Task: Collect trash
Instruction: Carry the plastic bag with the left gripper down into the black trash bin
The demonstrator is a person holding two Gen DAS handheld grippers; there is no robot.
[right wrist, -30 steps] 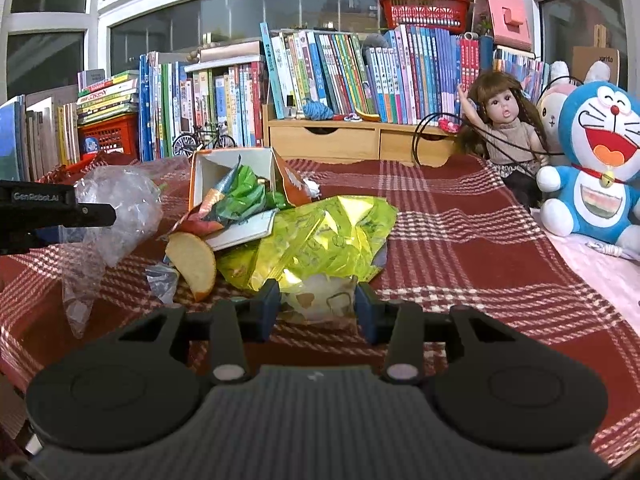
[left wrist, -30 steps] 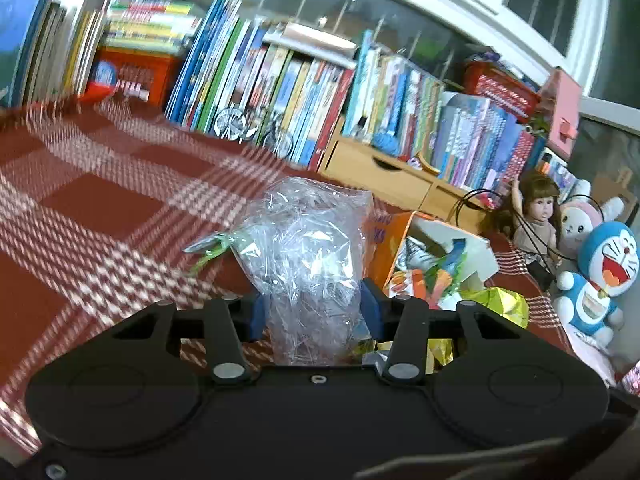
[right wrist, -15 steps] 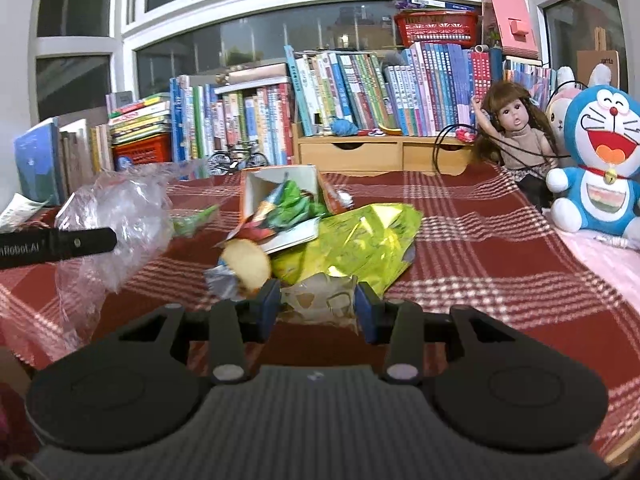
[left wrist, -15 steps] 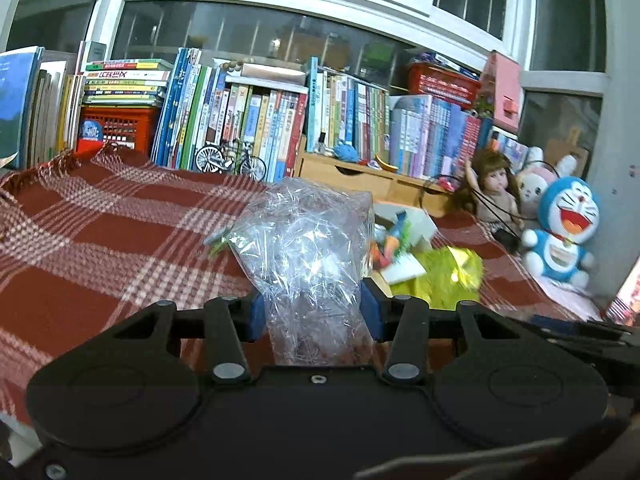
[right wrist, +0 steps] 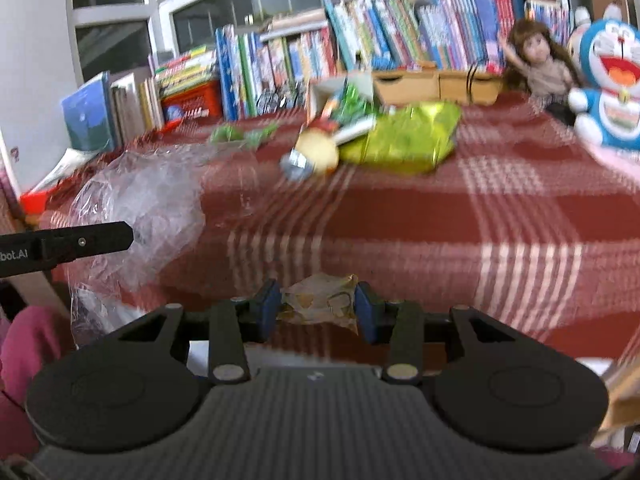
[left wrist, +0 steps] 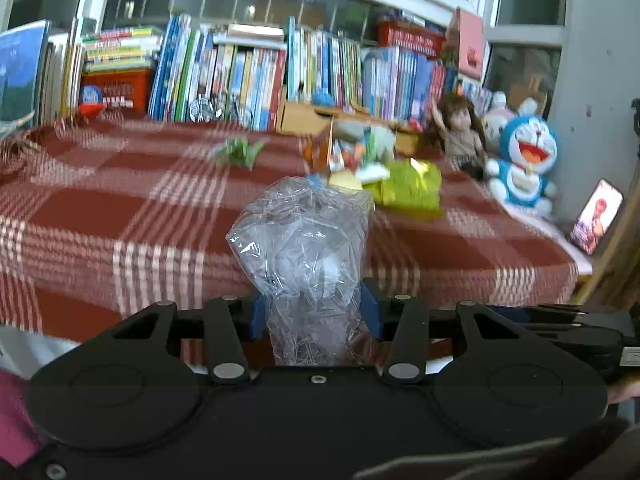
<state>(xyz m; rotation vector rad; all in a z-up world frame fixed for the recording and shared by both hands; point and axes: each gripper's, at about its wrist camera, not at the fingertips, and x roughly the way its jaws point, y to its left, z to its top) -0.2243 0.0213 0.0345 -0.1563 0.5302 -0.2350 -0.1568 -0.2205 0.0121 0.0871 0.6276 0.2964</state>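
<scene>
we hold both claws low at the near edge of the bench, each pointing forward and tilted down toward the red plaid cloth that covers it. the left claw is clenched on a clear plastic bag: the blue pads press its crumpled neck from both sides, and the bag stands up from the pads with its long axis roughly upright, its puffed body above the grip and away from us. in the right wrist view the same bag hangs off the tip of the left claw's finger at the left edge, billowing up and trailing down past the bench edge.

the right claw is clenched on a small crumpled wrapper, pale with yellow-brown print; it lies crosswise between the pads, its long axis running from pad to pad, and it sits just above the near edge of the cloth.

farther back on the bench the rest of the trash lies in a loose heap: a shiny yellow-green foil bag, a cut apple piece just beside it, an open orange carton stuffed with wrappers, and a green scrap apart to the left. both views are smeared by motion blur, so we cannot read finer detail there. a row of books and a blue cat plush stand behind.
</scene>
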